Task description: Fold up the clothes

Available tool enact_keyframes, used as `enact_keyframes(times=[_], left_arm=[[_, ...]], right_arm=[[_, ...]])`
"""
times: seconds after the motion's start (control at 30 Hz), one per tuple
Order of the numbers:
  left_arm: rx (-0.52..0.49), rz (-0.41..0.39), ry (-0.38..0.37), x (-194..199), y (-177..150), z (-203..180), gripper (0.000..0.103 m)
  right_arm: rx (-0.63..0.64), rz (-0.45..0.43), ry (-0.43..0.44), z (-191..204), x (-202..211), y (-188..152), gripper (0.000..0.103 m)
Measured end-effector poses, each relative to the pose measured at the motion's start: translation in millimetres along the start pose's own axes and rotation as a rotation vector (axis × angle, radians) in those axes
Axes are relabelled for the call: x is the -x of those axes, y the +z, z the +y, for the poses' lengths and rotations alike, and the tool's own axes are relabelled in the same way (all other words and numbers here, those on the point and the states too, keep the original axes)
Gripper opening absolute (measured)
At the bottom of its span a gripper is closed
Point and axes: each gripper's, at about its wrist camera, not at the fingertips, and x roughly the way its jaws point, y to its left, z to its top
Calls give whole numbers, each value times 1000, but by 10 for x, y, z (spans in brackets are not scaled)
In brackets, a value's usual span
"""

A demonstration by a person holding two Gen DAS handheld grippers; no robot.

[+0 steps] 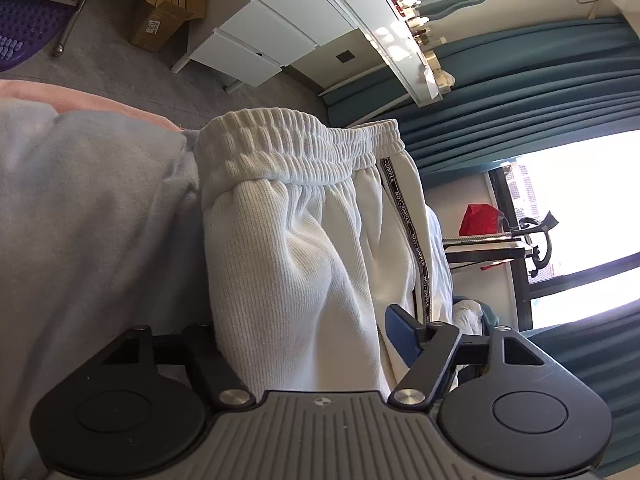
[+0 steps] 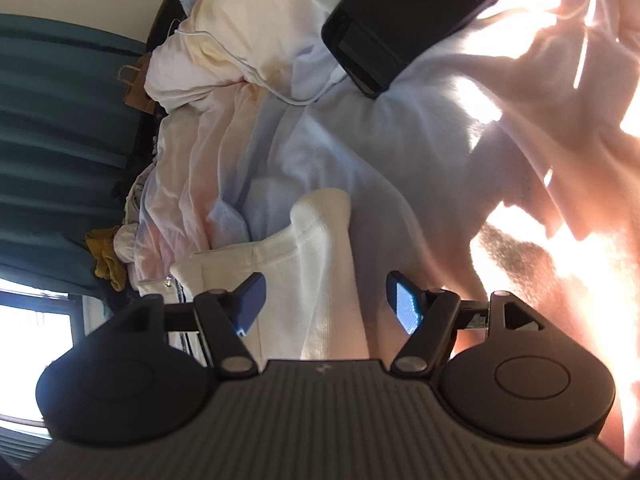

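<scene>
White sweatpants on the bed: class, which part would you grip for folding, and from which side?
Grip the ribbed elastic waistband of the white sweatpants, probably at its outer corner beside the lettered side stripe. The band is thick, bunched and raised off the bed cover, so fingers could straddle its edge.

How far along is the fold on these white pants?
Done: the pants lie doubled lengthwise on the bed, waistband bunched. In hand: the left claw straddles the thigh fabric; the right claw straddles the cuff end. Left: folding end to end.
</scene>
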Motion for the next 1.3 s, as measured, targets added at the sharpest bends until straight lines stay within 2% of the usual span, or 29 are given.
enact_keyframes(times=[0.03,0.07,0.1,0.13,0.17,0.2,0.23,0.4,0.57,0.67,0.83,1.03,1.23,1.3], left_arm=[[6,4,-6,-28,-2,7,61],[12,9,-12,-55,-4,14,54],[21,11,-19,-72,-3,25,47],[31,6,-26,-73,2,38,44],[29,-1,-33,-62,6,34,35],[21,-6,-42,-48,10,22,25],[13,-12,-50,-33,14,10,22],[-14,-14,-107,79,39,-64,10],[-24,-15,-172,400,100,-163,9],[-38,-14,-187,615,167,-186,9],[-34,61,-180,574,404,-320,9],[-99,73,-162,181,617,-918,9],[-111,109,-105,-682,893,-1503,9],[-126,117,-57,-1056,926,-1589,9]], right_arm=[[3,-5,-3,8,-29,8,64],[3,-10,-3,8,-39,6,57],[3,-14,-3,8,-48,4,36],[3,-19,-3,8,-58,2,26],[3,-24,-3,9,-65,0,11],[9,-36,2,16,-54,-3,10],[10,-48,16,22,-40,-8,8],[12,-86,94,77,62,-8,6],[-9,-125,173,2,362,34,5],[-8,-153,212,-21,567,78,5],[53,-171,226,178,659,190,5],[190,-188,245,984,473,125,5],[324,-202,244,2133,-159,-72,5],[382,-216,223,2440,-483,-198,5]])
